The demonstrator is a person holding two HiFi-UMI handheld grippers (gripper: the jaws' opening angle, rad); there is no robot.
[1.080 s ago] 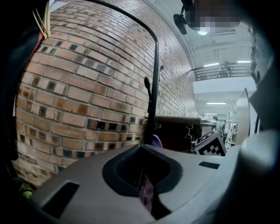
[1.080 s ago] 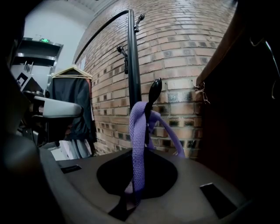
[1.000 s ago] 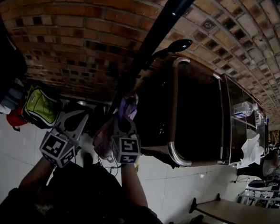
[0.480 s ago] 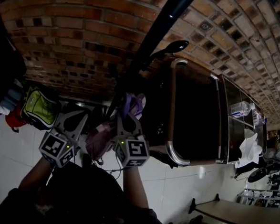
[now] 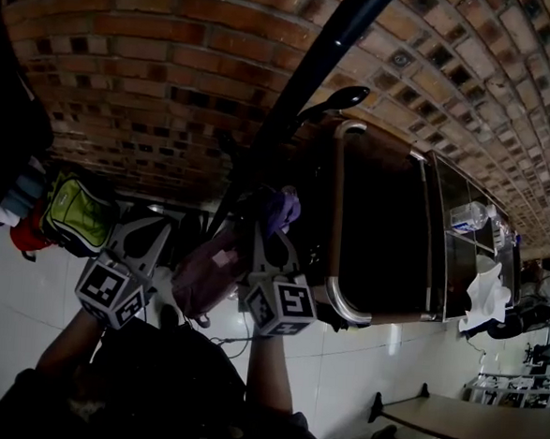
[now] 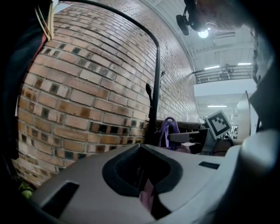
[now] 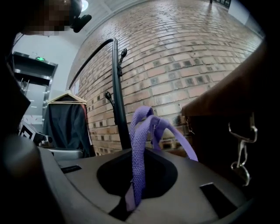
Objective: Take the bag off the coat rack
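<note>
A pink bag (image 5: 206, 270) with purple straps (image 5: 278, 209) hangs between my two grippers, just right of the black coat rack pole (image 5: 304, 75). My right gripper (image 5: 267, 230) is shut on a purple strap (image 7: 139, 148), which loops up out of its jaws (image 7: 129, 203). The pole (image 7: 119, 100) stands behind the loop, and the strap is on none of its hooks (image 7: 123, 54). My left gripper (image 5: 147, 231) sits left of the bag. Its jaws (image 6: 146, 197) are shut with a scrap of pink fabric (image 6: 147, 192) pinched between them. The right gripper's marker cube (image 6: 217, 124) shows beyond.
A brick wall (image 5: 155, 55) is behind the rack. A dark brown cabinet with a metal rail (image 5: 336, 218) stands close on the right. A green backpack (image 5: 78, 210) lies at the left. A dark coat on a hanger (image 7: 68, 127) hangs nearby. A table (image 5: 467, 424) is at the lower right.
My right gripper has carried the purple strap to the right, away from the pole, and the pink bag has swung along with it. The left gripper has barely moved.
</note>
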